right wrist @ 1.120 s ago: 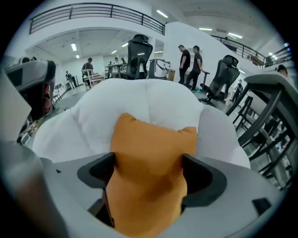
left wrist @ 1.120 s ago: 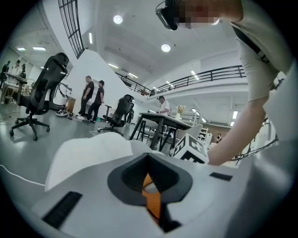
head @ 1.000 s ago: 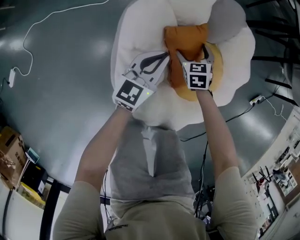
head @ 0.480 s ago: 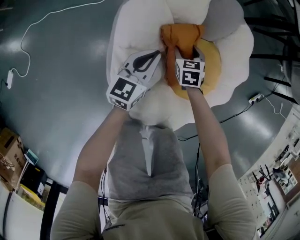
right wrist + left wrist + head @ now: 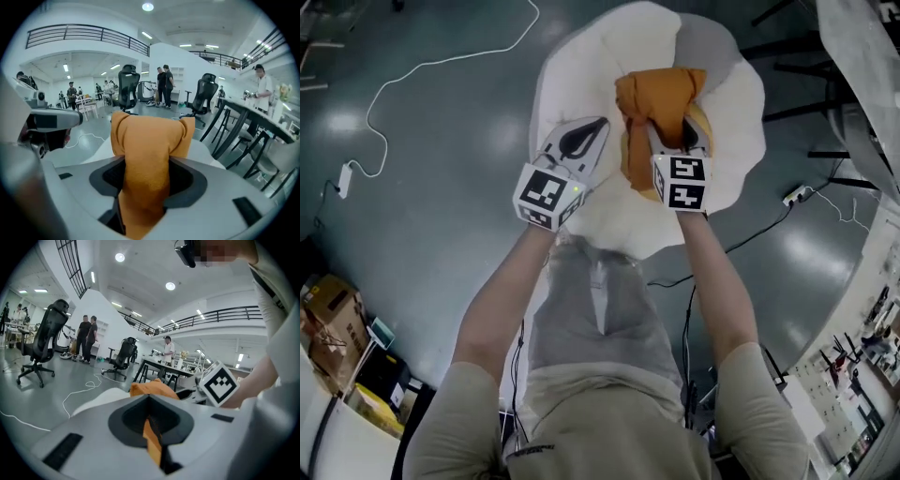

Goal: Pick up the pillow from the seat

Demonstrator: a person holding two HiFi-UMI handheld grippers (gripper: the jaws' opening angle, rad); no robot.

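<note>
The seat (image 5: 581, 75) stands on the floor (image 5: 422, 206), with a cable (image 5: 441, 64) lying to its left. The pillow (image 5: 661, 94) is over the seat's middle, between the closing right tongs (image 5: 671, 133). The left tongs (image 5: 591, 131) are just left of it, over the seat.

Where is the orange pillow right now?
Head view, upper centre: the orange pillow is bunched between the closing jaws of the right gripper, over the white flower-shaped seat.
</note>
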